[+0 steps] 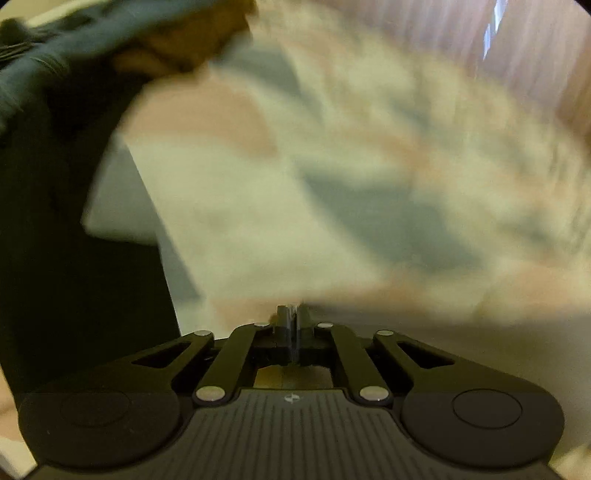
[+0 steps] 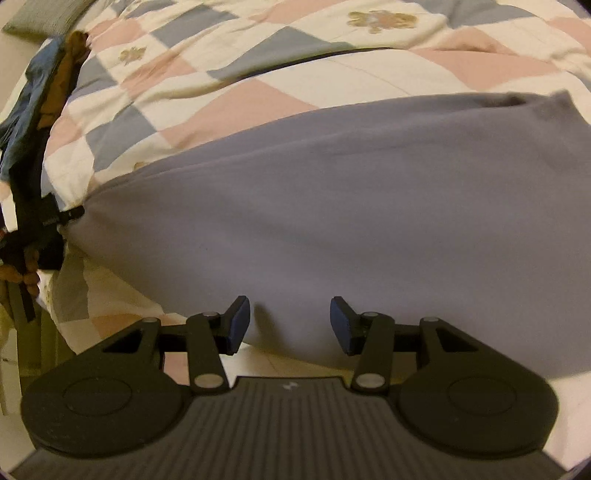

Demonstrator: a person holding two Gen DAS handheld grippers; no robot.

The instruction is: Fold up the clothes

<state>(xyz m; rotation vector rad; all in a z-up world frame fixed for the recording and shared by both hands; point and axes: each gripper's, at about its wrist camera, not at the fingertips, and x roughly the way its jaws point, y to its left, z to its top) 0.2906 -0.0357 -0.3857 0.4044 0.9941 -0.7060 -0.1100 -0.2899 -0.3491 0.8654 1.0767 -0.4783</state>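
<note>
A grey-lilac garment (image 2: 314,221) lies spread flat on a patchwork quilt (image 2: 192,74) of pink, blue and cream squares. My right gripper (image 2: 290,325) is open, its blue-padded fingers just above the garment's near edge, with nothing between them. My left gripper (image 1: 294,325) has its jaws closed together; the left wrist view is heavily blurred and I cannot see any cloth between them. The blurred quilt (image 1: 332,166) fills that view. In the right wrist view the left gripper (image 2: 70,214) shows at the garment's left corner.
A pile of dark, blue and brown clothes (image 2: 40,92) lies at the quilt's left edge. A dark sleeve and a hand (image 1: 177,40) cross the top left of the left wrist view. A grey pillow (image 2: 44,14) sits at the far left corner.
</note>
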